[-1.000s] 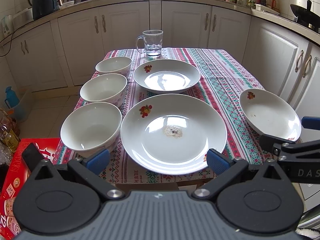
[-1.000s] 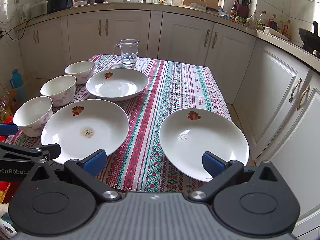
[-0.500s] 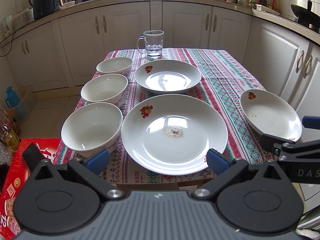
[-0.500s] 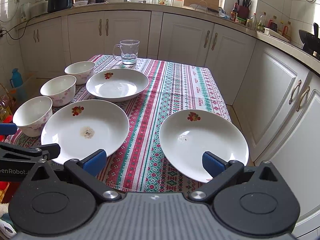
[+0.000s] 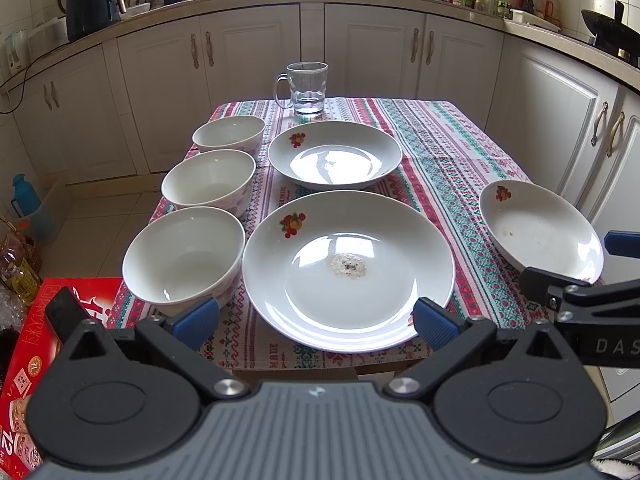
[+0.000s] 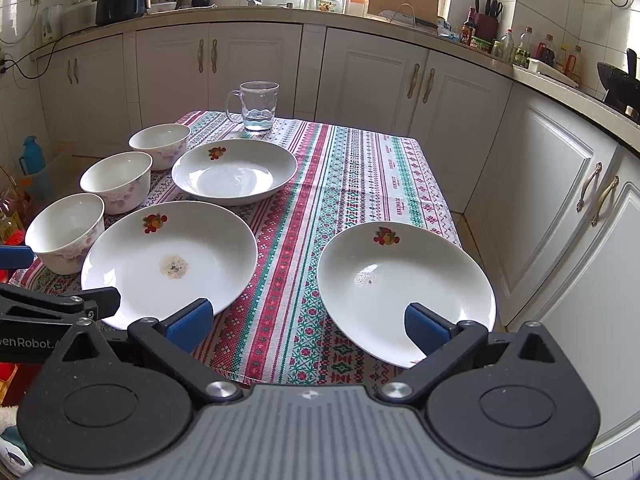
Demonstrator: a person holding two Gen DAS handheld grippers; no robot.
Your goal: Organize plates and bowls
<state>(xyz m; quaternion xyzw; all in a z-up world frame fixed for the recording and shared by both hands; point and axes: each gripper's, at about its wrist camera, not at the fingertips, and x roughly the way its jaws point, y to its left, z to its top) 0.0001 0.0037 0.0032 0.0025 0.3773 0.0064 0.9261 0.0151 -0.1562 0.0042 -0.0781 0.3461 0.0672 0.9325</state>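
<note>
Both the left hand-held gripper (image 5: 316, 316) and right hand-held gripper (image 6: 308, 320) are held released; the white round ceramic plate (image 6: 404, 292) at the surface's (image 6: 360, 176) right edge should be gripped by its near rim

The red box (image 5: 24, 360) at the lower left was cut by the frame edge and partly hidden behind the left gripper (image 5: 316, 320). The right gripper (image 5: 592, 280) ran off the right edge; countertop bottles (image 6: 520, 46) at upper right were too small to read
</note>
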